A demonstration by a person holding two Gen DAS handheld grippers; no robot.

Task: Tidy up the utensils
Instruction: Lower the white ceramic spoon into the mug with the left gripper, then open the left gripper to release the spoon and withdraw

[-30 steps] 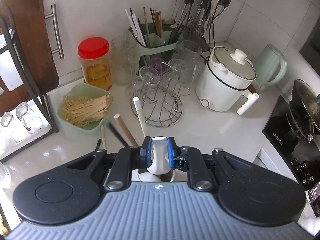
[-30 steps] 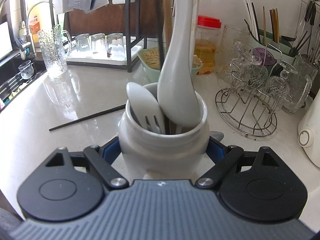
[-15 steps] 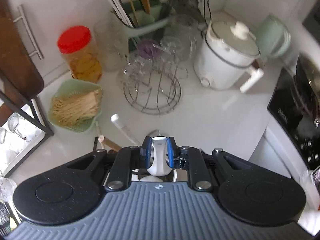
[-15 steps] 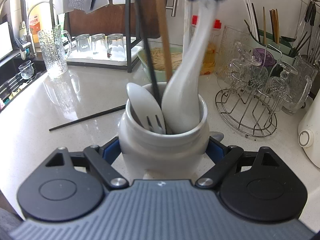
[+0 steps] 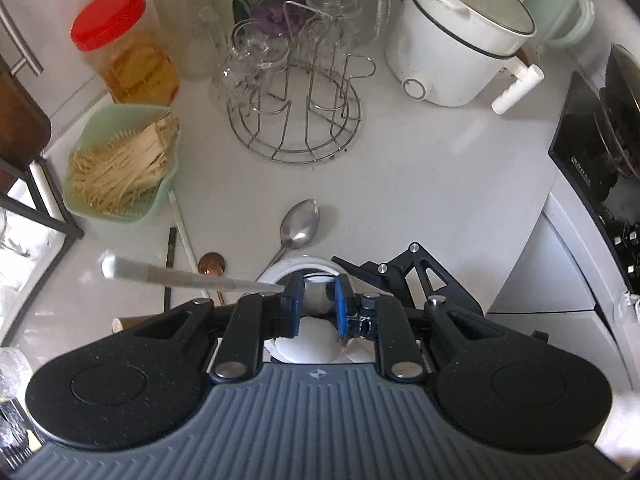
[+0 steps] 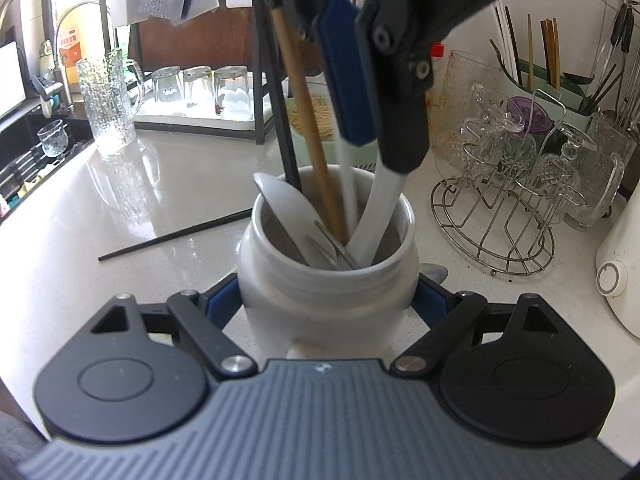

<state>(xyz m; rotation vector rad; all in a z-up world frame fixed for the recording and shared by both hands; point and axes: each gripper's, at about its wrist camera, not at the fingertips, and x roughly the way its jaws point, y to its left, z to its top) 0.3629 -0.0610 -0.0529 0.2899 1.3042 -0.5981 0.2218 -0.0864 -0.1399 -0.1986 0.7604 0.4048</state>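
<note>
On the white counter (image 6: 120, 216) my right tool (image 6: 328, 300) clamps the jar (image 6: 328, 280) while my left tool (image 6: 366, 136) points steeply down, pinching the white spoon (image 6: 380, 208).

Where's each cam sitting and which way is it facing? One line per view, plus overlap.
Left wrist: on the left hand-held gripper, looking steeply down on the white spoon it grips above the jar; own fingers show.
Right wrist: on the right hand-held gripper, looking across the counter at the jar it clamps; own fingers show, left one above.
Shared: jar, spoon, wire glass rack.
</note>
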